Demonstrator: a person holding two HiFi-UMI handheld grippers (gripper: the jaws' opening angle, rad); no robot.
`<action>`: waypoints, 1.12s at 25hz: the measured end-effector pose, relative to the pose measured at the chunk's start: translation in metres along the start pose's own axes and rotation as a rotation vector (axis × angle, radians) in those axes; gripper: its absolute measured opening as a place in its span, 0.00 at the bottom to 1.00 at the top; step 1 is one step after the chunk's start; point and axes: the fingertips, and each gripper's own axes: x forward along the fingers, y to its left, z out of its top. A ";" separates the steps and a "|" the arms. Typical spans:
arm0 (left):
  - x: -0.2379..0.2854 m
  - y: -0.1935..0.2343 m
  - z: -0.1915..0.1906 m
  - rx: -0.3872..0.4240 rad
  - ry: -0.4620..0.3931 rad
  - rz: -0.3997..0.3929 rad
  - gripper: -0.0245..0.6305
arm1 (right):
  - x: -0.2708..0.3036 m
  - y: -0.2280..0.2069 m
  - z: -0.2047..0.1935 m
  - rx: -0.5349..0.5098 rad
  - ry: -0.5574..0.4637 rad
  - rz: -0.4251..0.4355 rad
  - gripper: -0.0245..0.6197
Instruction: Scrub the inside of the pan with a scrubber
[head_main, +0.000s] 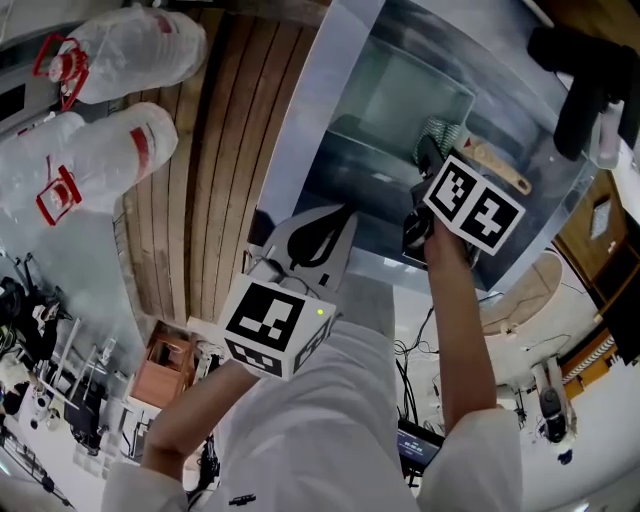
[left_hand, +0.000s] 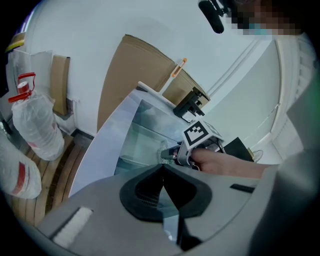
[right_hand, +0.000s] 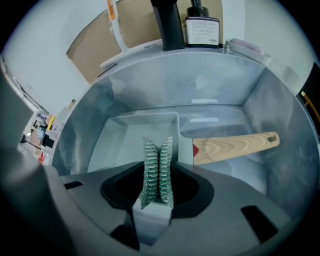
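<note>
Grips folded green scrubber (right_hand: 158, 165) tight in right claw (right_hand: 158, 200), over pan (right_hand: 135, 135) lying in sink (right_hand: 200, 85). Holds left claw (left_hand: 162, 187) closed, empty, back from sink. Risks pan skidding with handle (right_hand: 235, 146) unbraced; could lose thin scrubber from pinch.

The pan (right_hand: 131, 134) stands open inside, while its wooden handle (right_hand: 235, 146) bars the sink (right_hand: 220, 85) floor rightward.

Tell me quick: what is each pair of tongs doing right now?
Left tongs: closed, holding nothing.
Right tongs: closed on the green scrubber.
</note>
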 end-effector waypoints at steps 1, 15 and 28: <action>0.000 -0.001 0.000 0.000 0.000 0.000 0.04 | 0.001 0.000 0.000 0.014 0.003 0.000 0.25; -0.002 0.008 0.000 -0.021 -0.003 0.011 0.04 | 0.012 0.036 0.001 0.028 0.037 0.097 0.25; -0.011 0.023 0.002 -0.031 -0.004 0.035 0.04 | 0.035 0.107 0.003 0.039 0.096 0.297 0.24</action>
